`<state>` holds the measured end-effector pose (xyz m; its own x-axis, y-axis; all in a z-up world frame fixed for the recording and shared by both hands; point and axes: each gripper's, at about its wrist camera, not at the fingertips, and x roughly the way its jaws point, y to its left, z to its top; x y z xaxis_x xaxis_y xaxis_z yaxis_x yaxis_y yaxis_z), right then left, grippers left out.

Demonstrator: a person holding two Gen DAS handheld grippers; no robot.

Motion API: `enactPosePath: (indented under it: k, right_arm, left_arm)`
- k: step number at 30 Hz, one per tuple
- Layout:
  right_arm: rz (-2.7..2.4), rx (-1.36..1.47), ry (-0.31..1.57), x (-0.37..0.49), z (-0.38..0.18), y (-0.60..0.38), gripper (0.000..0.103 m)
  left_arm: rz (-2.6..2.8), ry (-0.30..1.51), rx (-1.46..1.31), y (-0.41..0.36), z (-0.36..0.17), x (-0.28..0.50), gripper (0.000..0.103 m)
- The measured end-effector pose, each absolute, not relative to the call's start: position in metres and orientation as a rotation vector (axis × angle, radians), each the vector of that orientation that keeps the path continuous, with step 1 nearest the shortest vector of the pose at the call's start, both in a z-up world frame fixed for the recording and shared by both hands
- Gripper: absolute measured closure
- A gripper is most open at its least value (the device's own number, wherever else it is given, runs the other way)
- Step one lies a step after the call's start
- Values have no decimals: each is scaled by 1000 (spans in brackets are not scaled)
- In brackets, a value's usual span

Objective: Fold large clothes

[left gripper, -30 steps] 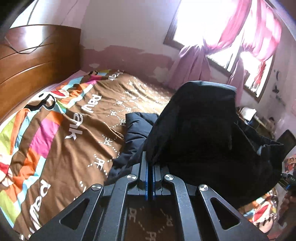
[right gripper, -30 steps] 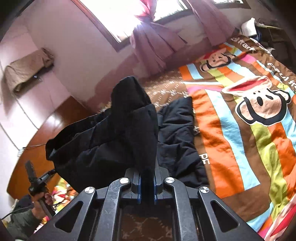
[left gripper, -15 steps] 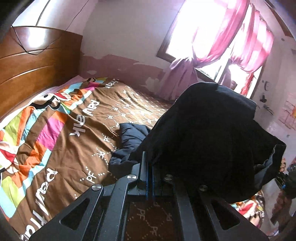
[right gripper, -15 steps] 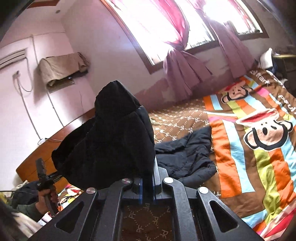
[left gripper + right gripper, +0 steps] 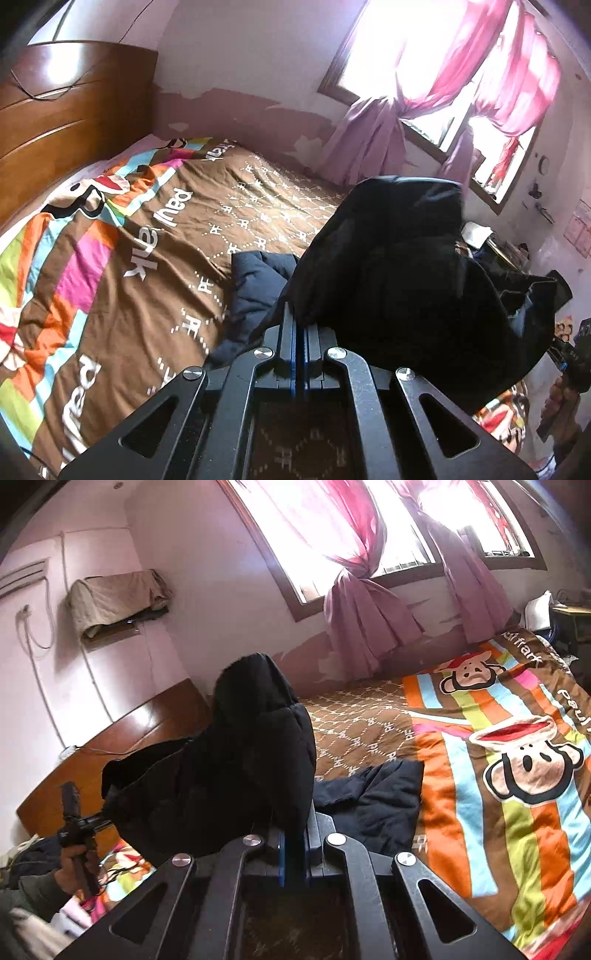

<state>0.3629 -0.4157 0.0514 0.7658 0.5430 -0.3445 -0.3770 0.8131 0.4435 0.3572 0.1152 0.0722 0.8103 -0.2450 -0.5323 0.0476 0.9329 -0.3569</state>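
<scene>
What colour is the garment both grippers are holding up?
Black, or a very dark navy; the garment shows best in the right wrist view.

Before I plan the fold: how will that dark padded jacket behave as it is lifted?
Likely floppy: the dark padded jacket droops between the left gripper and right gripper, both shut on it. Probably bulky, since it bunches in thick folds. Its lower part lies on the brown patterned quilt, so it may drag.
</scene>
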Motion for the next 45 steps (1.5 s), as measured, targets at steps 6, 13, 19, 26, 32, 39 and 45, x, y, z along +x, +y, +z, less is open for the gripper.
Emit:
enactPosePath:
  k: [6, 13, 19, 26, 32, 39, 45]
  right_arm:
    - [415, 311, 515, 440, 38, -410, 97]
    - [234, 240, 657, 520, -19, -397, 96]
    - [130, 256, 791, 558, -78, -396, 87]
    - [191, 355, 750, 539, -60, -410, 31]
    - [188, 345, 791, 548, -66, -404, 31]
    - [168, 340, 875, 566, -91, -400, 63]
    - [186, 261, 780, 567, -78, -395, 92]
  left_arm:
    - [-117, 669, -298, 106, 56, 433, 103]
    - [-71, 779, -276, 91, -1, 507, 101]
    - [-60, 764, -326, 107, -11, 504, 80]
    - [-100, 613, -183, 104, 24, 485, 41]
    - [-209, 701, -44, 57, 24, 525, 41]
    - [-85, 810, -14, 30, -11, 567, 94]
    - [18, 597, -66, 54, 11, 550, 97]
